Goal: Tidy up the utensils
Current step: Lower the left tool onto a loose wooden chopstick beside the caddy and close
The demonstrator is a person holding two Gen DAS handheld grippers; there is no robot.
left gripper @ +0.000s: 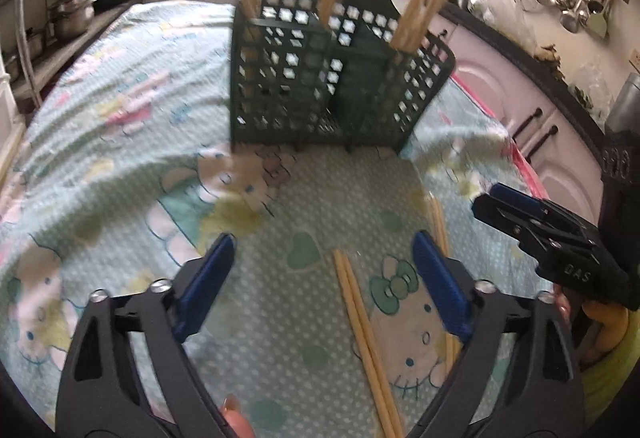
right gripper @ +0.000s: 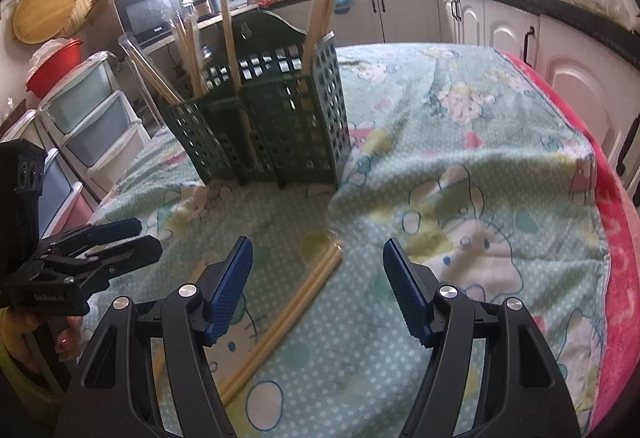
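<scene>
The green holder [left gripper: 336,78] stands upright on the patterned cloth [left gripper: 120,126] in the upper centre of both views, with chopsticks already standing in its compartments [right gripper: 324,10]. Loose chopsticks remain on the cloth in the lower part of each frame: one pair [left gripper: 362,326] lies between the fingers of the left gripper [left gripper: 322,286], and a second pair [left gripper: 438,226] lies just beyond its right-hand pad.

Left gripper: jaws apart, nothing pressed between the pads. Right gripper [right gripper: 318,290]: jaws likewise apart and empty, with a pair of chopsticks [right gripper: 296,302] lying diagonally on the cloth between its fingers.

Judgement: the step in hand is a pick-up of the loose pairs. To do it well, each gripper should descend until the pads straddle both sticks of a pair, with the pads set across the sticks rather than along them, and close near mid-length so the pair lifts level. The cloth is soft and wrinkled; pads pressed too low may pinch fabric. The two grippers sit near each other, so staggered lifts would avoid a clash
</scene>
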